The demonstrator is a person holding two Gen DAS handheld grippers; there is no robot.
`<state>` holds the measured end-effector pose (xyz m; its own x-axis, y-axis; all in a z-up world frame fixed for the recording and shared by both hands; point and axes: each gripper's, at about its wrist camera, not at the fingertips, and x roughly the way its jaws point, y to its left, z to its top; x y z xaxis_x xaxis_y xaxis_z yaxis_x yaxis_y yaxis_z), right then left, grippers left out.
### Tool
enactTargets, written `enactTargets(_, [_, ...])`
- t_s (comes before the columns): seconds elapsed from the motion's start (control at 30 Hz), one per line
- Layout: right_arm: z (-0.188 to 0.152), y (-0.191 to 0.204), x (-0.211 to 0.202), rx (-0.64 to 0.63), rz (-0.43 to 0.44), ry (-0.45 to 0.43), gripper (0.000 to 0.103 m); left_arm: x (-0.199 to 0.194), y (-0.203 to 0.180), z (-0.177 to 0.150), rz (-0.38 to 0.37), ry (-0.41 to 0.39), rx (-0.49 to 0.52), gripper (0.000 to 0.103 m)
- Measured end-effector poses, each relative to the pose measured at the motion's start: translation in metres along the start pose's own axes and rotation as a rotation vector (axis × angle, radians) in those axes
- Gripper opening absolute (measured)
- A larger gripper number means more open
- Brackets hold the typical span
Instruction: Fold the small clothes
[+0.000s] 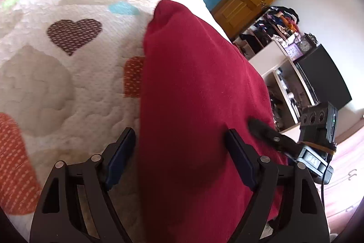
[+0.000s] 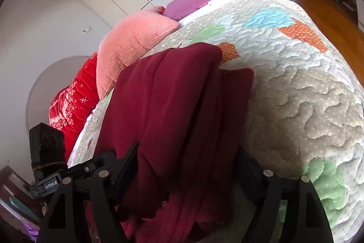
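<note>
closest to me, my left gripper (image 1: 179, 152) stands spread wide, its two blue-padded fingers (image 1: 120, 158) on either side of the dark red garment (image 1: 193, 88), which fills the gap between them; whether the pads touch the cloth i cannot tell. in the right wrist view my right gripper (image 2: 186, 165) is also spread, with several bunched layers of the same garment (image 2: 173, 106) heaped between its fingers and spilling toward the lens; the right-hand finger is half buried in fabric.

the garment lies on the bed, on the heart-patterned quilt (image 1: 56, 74), already doubled into a long, thick strip. i judge it soft, limp and light, with a fuzzy knit that should grip the pads well rather than slip. it will sag and unfold if lifted by one layer only, so i'd take hold through all the layers at the near corners, one gripper at each.

beyond the cloth, the quilt offers plenty of flat room to the left in the left wrist view. the bed edge runs close along the garment's right side there, with floor and shelving (image 1: 279, 42) past it, so i'd fold away from that edge. farther off, the pink pillow (image 2: 132, 42) and red cushion (image 2: 75, 97) sit well apart from the working patch.
</note>
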<state>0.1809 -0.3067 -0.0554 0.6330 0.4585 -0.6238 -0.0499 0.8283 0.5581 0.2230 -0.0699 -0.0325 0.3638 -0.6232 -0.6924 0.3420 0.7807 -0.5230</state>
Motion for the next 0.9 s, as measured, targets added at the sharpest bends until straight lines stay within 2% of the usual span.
enactTargets(0.03, [0.000, 0.003, 0.000, -0.007, -0.001, -0.004, 0.060, 0.000, -0.004, -0.001, -0.002, 0.004, 0.024, 0.080])
enactTargets(0.1, [0.001, 0.010, -0.004, -0.028, -0.007, -0.015, 0.052, -0.005, -0.009, -0.003, 0.006, -0.007, 0.052, 0.067])
enactTargets(0.2, [-0.003, 0.029, -0.016, -0.075, 0.010, -0.021, 0.046, -0.023, -0.015, -0.010, 0.020, -0.026, 0.071, 0.054])
enactTargets(0.3, [-0.015, 0.056, -0.029, -0.134, 0.056, 0.006, 0.045, -0.056, -0.021, -0.027, 0.033, -0.045, 0.090, 0.052])
enactTargets(0.47, [-0.060, 0.093, -0.042, -0.173, 0.147, 0.064, 0.046, -0.122, -0.022, -0.082, 0.117, -0.077, 0.108, 0.052])
enactTargets(0.53, [-0.079, 0.098, -0.037, -0.165, 0.119, 0.128, 0.051, -0.136, -0.017, -0.105, 0.147, -0.061, 0.089, 0.052])
enactTargets(0.6, [-0.093, 0.098, -0.037, -0.174, 0.040, 0.171, 0.053, -0.142, -0.012, -0.123, 0.197, -0.041, 0.086, 0.052])
enactTargets(0.63, [-0.097, 0.098, -0.046, -0.170, 0.010, 0.148, 0.053, -0.146, -0.011, -0.131, 0.236, -0.046, 0.092, 0.052])
enactTargets(0.73, [-0.098, 0.107, -0.079, -0.182, -0.010, 0.052, 0.053, -0.160, -0.013, -0.143, 0.265, -0.097, 0.079, 0.052])
enactTargets(0.8, [-0.099, 0.124, -0.098, -0.249, -0.031, -0.004, 0.053, -0.163, -0.015, -0.142, 0.280, -0.110, 0.067, 0.052])
enactTargets(0.9, [-0.107, 0.155, -0.104, -0.410, -0.050, -0.007, 0.050, -0.163, -0.019, -0.146, 0.325, -0.127, 0.074, 0.052])
